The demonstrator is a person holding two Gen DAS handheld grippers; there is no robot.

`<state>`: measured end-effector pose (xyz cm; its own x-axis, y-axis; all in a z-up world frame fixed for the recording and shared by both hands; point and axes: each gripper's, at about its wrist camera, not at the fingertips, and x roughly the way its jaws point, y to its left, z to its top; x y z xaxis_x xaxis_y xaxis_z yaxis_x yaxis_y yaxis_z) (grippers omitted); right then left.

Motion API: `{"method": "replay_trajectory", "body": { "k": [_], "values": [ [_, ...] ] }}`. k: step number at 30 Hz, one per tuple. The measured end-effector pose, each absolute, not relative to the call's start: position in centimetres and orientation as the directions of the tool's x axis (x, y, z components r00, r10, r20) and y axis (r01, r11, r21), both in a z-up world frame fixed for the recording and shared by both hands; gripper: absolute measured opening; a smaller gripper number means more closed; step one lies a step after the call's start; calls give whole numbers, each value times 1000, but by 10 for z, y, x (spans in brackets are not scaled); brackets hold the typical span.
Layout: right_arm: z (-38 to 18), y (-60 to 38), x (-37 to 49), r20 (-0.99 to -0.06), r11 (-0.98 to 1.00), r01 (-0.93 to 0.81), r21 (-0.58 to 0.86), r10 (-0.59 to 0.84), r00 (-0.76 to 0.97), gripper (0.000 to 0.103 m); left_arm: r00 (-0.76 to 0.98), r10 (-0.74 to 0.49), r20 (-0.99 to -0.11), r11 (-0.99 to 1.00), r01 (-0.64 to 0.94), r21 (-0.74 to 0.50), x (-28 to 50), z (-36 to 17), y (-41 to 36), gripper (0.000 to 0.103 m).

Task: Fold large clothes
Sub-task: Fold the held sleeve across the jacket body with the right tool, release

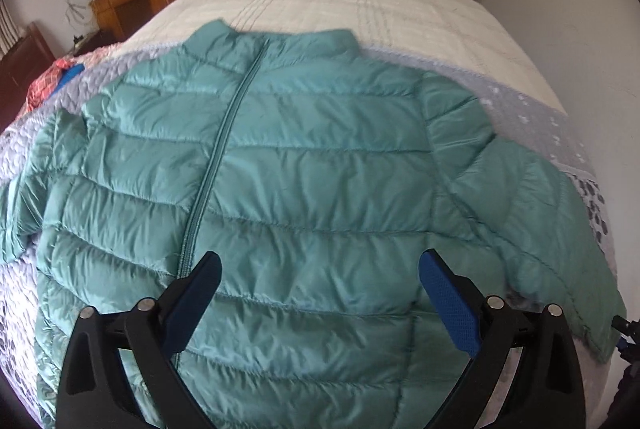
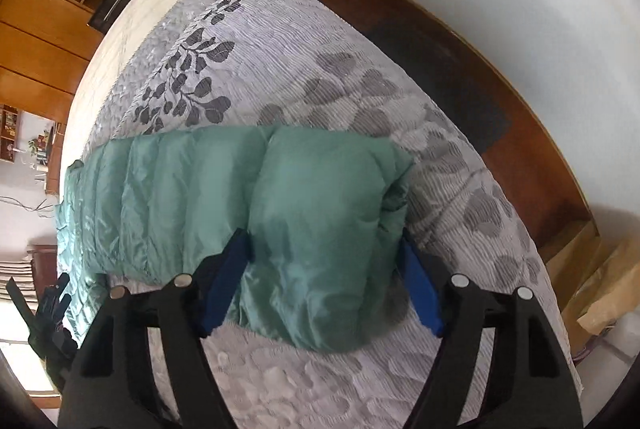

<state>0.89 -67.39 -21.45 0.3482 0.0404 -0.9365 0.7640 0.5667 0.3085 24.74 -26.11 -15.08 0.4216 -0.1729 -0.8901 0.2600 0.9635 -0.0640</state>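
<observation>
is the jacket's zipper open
No, the jacket lies flat on the bed with its zipper closed up to the collar.

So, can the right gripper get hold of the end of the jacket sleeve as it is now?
Probably yes. The sleeve end lies on top of the bedspread with nothing over it, and the right gripper already straddles it.

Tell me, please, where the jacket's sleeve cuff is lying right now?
In the right wrist view the green sleeve cuff lies on the grey leaf-patterned bedspread, between the fingers of the right tongs.
</observation>
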Motion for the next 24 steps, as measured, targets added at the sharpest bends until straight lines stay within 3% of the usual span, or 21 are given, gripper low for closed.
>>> {"method": "replay_trajectory", "body": {
  "k": [2, 3, 5, 11, 16, 19, 24],
  "values": [
    [-214, -671, 13, -941, 582, 759, 292, 32, 338, 40, 397, -175, -901, 965, 251, -76, 253, -160, -256, 99],
    [-213, -670, 14, -931, 579, 749, 324, 53, 361, 21, 380, -173, -909, 966, 245, -82, 256, -166, -254, 98],
    [-208, -672, 16, -905, 554, 733, 394, 97, 414, 10, 347, -174, -921, 968, 235, -94, 261, -177, -250, 98],
    [-143, -655, 31, -744, 570, 561, 600, 141, 653, 7, 328, -228, -917, 954, 261, -144, 263, -176, -238, 97],
    [-88, -608, 87, -564, 630, 288, 721, 292, 773, 7, 381, -254, -889, 945, 293, -144, 263, -149, -219, 97],
    [-78, -569, 132, -556, 669, 199, 716, 374, 742, 7, 397, -253, -882, 943, 303, -135, 267, -140, -210, 97],
    [-97, -503, 209, -643, 737, 152, 659, 447, 621, 7, 408, -224, -885, 950, 293, -106, 273, -141, -193, 97]
  ]
}}
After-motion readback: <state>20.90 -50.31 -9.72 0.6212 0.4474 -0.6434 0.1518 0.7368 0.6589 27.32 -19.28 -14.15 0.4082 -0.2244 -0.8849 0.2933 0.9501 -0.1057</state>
